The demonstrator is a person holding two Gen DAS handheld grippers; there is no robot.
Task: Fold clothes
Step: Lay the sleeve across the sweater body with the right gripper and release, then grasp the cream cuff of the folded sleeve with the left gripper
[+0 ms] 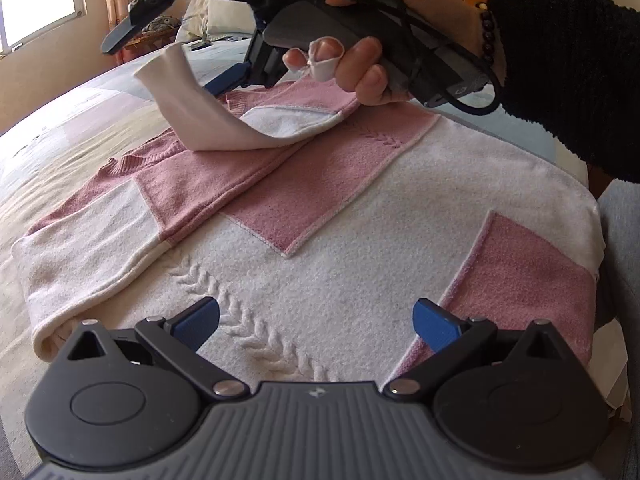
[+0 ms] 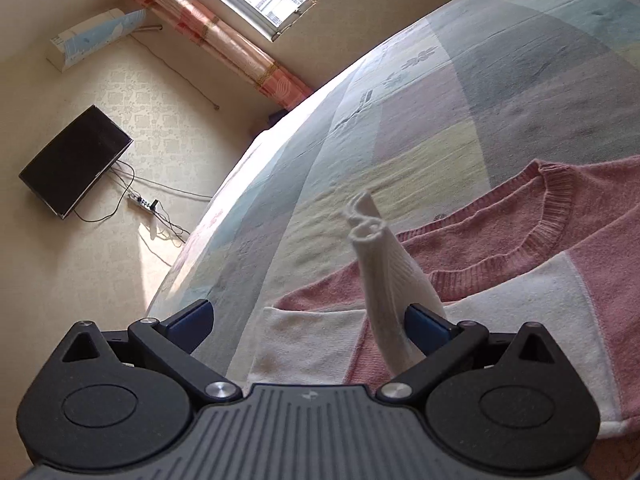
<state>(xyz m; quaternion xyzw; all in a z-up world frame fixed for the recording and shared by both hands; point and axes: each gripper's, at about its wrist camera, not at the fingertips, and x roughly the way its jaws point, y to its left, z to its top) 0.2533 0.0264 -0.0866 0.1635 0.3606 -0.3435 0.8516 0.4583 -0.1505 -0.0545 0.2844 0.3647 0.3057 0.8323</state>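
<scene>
Sweater (image 1: 320, 216) lies on the bed (image 2: 460, 92) ahead of the left tongs (image 1: 316, 322), which gape empty. Right tongs (image 2: 310, 322) gape too, cuff (image 2: 384, 280) resting against one pad; lay it flat across the chest.

Pink-and-white knit sweater (image 1: 320, 220) lies on the bed, its white cuff (image 1: 192, 100) raised.

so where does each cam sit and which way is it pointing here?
Left wrist: on the left gripper, low over the pink-and-white sweater, facing across the bed; jaws open; shows the person's right hand holding the right gripper.
Right wrist: on the right gripper, tilted, facing the sweater's neckline, the bedspread and the far wall; jaws open, the white sleeve cuff rising against one finger.
Shared: sweater, sleeve cuff, bedspread.
</scene>
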